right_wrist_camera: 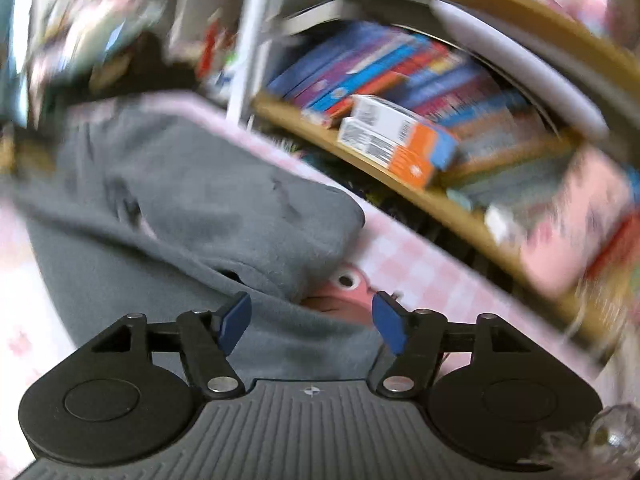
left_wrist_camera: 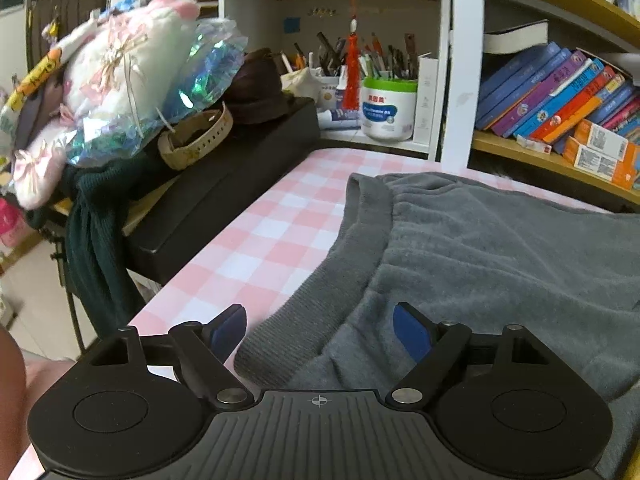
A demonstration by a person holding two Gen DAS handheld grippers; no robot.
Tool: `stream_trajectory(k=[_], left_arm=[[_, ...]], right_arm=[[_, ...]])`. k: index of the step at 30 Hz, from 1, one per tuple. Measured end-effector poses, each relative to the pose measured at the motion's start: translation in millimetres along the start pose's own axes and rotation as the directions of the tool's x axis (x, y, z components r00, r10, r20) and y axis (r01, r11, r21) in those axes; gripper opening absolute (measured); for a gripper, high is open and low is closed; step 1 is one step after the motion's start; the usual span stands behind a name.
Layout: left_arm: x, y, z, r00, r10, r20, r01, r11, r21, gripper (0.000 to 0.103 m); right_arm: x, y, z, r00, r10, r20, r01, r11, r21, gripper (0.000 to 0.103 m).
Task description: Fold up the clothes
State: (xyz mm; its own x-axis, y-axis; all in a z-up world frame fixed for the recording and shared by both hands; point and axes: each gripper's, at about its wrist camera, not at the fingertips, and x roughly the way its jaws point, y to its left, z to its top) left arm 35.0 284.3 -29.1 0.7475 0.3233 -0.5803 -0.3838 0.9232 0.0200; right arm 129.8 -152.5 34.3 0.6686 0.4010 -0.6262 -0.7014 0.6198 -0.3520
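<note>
A grey fleece garment [left_wrist_camera: 500, 248] with a ribbed hem [left_wrist_camera: 352, 256] lies on the pink checked tabletop [left_wrist_camera: 276, 232]. My left gripper [left_wrist_camera: 320, 332] is open, its blue pads straddling the ribbed hem at the garment's near left corner. In the blurred right wrist view the garment [right_wrist_camera: 192, 200] is folded over itself, with a pink cartoon patch [right_wrist_camera: 344, 284] showing under the fold. My right gripper [right_wrist_camera: 312, 320] is open, just above the garment's edge by that patch.
A black box [left_wrist_camera: 224, 184] with a watch strap, plush toys and a dark green cloth stands at the table's left. Shelves with books [left_wrist_camera: 560, 92], orange boxes [right_wrist_camera: 400, 148] and a pen tub [left_wrist_camera: 386, 108] line the back.
</note>
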Motion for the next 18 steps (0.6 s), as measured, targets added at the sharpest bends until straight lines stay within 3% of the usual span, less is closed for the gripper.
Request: stream_trajectory(k=[2, 4, 6, 10, 12, 14, 16, 18], left_arm=[[-3.7, -4.5, -1.7, 1.000, 0.006, 0.010, -0.006, 1.000, 0.017, 0.084], [-6.7, -5.2, -2.7, 1.000, 0.006, 0.017, -0.006, 1.000, 0.017, 0.084], [-8.2, -4.1, -3.1, 1.000, 0.005, 0.023, -0.005, 1.000, 0.007, 0.086], [-8.7, -2.1, -3.2, 1.000, 0.008, 0.026, -0.008, 1.000, -0.004, 0.089], [-8.8, -1.5, -3.3, 1.000, 0.005, 0.029, -0.005, 1.000, -0.008, 0.089], [-10.9, -0.9, -3.8, 0.999, 0.001, 0.042, 0.000, 1.000, -0.011, 0.089], [-14.4, -0.8, -4.8, 0.998, -0.001, 0.062, 0.002, 1.000, -0.014, 0.089], [-17.4, 0.6, -5.1, 0.997, -0.004, 0.082, 0.005, 1.000, -0.020, 0.090]], right_arm=[[17.4, 11.7, 6.8, 0.998, 0.008, -0.068, -0.020, 0.985, -0.171, 0.061], [30.1, 15.1, 11.2, 0.991, 0.044, -0.125, -0.074, 0.965, -0.251, 0.055], [40.2, 12.9, 13.8, 0.984, 0.073, -0.163, -0.112, 0.962, -0.250, 0.035], [43.8, 10.0, 16.7, 0.974, 0.101, -0.202, -0.143, 0.968, -0.207, 0.014], [28.2, 15.4, 17.2, 0.987, 0.027, -0.156, -0.066, 0.964, -0.256, 0.007], [0.2, 16.7, 20.0, 0.996, -0.073, -0.056, 0.057, 0.965, -0.258, 0.006], [-42.0, 19.4, 21.1, 0.980, -0.188, 0.065, 0.197, 0.958, -0.210, 0.006], [-81.2, 29.4, 12.9, 0.967, -0.229, 0.115, 0.248, 0.949, -0.196, 0.006]])
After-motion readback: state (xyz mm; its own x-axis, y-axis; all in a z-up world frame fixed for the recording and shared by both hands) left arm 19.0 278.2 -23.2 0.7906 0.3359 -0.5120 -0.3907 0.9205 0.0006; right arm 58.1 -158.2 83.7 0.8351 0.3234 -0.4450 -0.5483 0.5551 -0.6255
